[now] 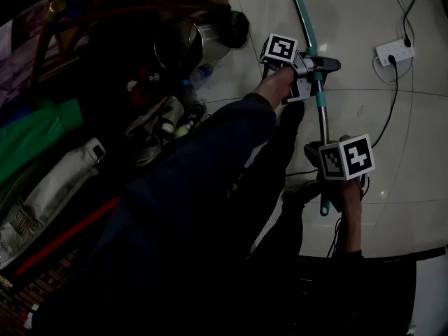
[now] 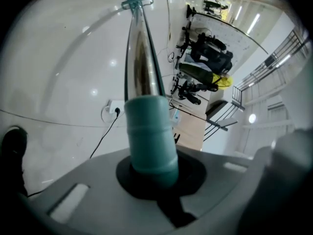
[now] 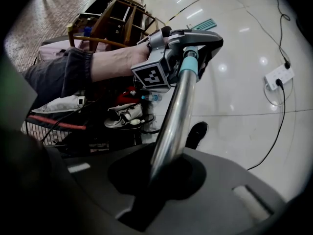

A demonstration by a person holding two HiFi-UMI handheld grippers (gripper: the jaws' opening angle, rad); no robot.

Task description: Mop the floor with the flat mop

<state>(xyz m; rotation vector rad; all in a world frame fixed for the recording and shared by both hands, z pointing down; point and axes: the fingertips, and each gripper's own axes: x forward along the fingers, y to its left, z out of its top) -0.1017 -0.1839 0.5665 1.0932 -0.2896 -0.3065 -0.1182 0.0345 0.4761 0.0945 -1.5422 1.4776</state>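
Near the mop pole (image 1: 322, 117) lies a power strip (image 1: 395, 50)

Two grippers on one pole; open floor right, clutter left.

In head view the teal-and-steel flat-mop pole (image 1: 322, 114) runs top to bottom, right of centre. The L gripper (image 1: 315, 71) grips it farther from the person, at the collar. The R gripper (image 1: 324, 156) grips it nearer, on the bare tube, w/ the pole's end just below. A white power strip (image 1: 395, 50) lies on the pale tiled floor (image 1: 364, 19) right of the pole, beyond the L gripper. Its black cable (image 1: 392, 110) trails back toward the person. The person's dark shoe (image 1: 292, 112) is just left of the pole, btwn the grippers. A round metal bin (image 1: 183, 42) stands left of the L gripper, w/ a heap of clothes and bags (image 1: 56, 166) farther left.
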